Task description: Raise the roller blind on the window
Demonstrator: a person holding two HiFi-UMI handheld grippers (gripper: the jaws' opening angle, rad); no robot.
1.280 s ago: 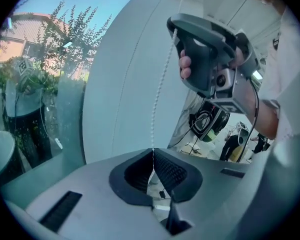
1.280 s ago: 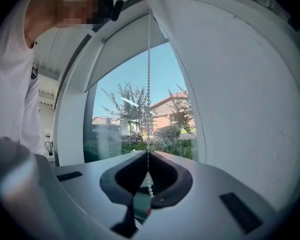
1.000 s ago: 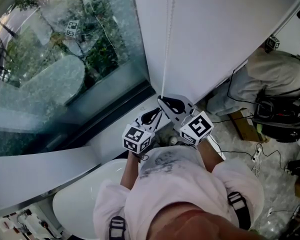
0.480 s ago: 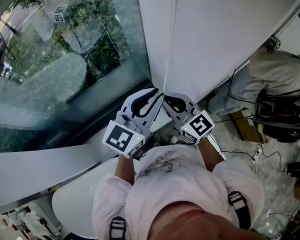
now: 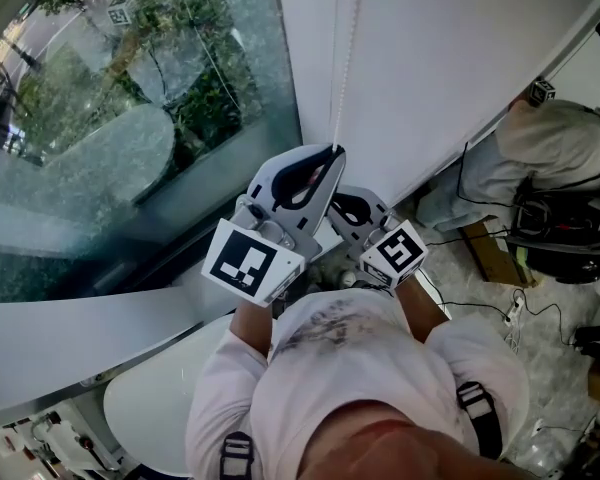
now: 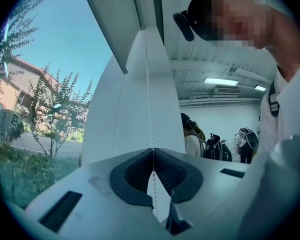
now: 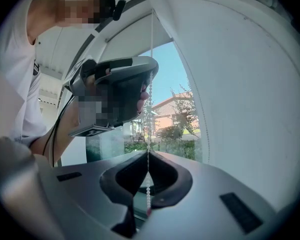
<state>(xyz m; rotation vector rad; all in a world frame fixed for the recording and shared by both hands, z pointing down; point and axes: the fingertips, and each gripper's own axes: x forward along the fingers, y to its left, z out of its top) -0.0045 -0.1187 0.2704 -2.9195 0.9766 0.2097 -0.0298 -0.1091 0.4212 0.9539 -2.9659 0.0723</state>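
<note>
When checked against 0.5 s ago: found left gripper [image 5: 335, 152] higher up chain [image 6: 149, 99], now above right gripper [image 7: 148, 152], mid-frame in head view. Noted jaws of both clenched on that thin white beaded strand. Runs vertically before smooth white blind [image 5: 460, 58] filling upper right, beside speckled glass [image 5: 130, 118] at upper left.

I log strong daylight coming through the window [image 5: 130, 118]. Both gripper views bend fisheye-style, with black vignetted corners. Head view slightly soft.
</note>
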